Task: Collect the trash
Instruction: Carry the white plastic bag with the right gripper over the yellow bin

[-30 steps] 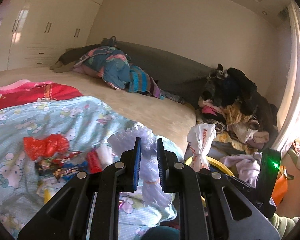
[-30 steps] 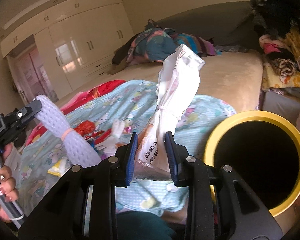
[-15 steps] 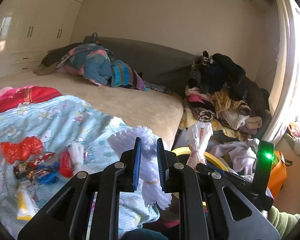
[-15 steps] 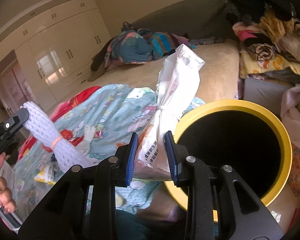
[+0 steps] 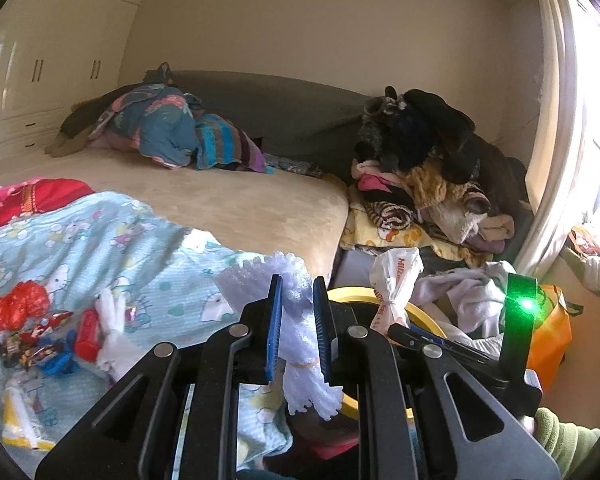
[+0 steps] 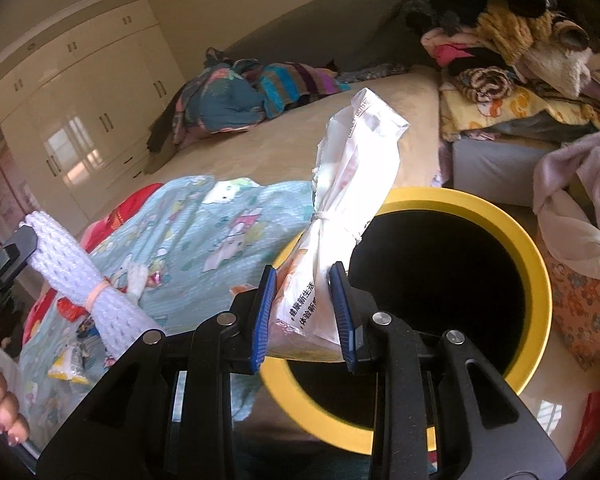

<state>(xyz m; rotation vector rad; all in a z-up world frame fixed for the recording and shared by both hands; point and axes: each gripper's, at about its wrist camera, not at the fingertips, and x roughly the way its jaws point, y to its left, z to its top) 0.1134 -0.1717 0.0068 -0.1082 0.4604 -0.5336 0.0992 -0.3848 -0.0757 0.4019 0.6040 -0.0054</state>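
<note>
My left gripper [image 5: 297, 292] is shut on a white foam net sleeve [image 5: 300, 344] that hangs down between its blue pads; the same foam net sleeve [image 6: 80, 276], tied with an orange band, shows at the left of the right wrist view. My right gripper [image 6: 303, 280] is shut on a white plastic wrapper bag [image 6: 340, 216] with printed text, tied at the middle. The wrapper is held up over the near rim of a yellow-rimmed round bin [image 6: 536, 276] with a dark inside. That yellow bin [image 5: 420, 316] lies just beyond my left fingers.
Red, blue and yellow wrappers [image 5: 40, 344] lie on a light blue cartoon blanket [image 5: 112, 248] on the bed. Piled clothes [image 5: 420, 168] stand right of the bed, an orange bag [image 5: 552, 332] by the bin. A hand [image 6: 0, 400] holds the left tool.
Both grippers moved right, off the blanket toward the yellow bin, each keeping its load. The bin grew larger in the right wrist view and its rim now appears behind the left fingers.
</note>
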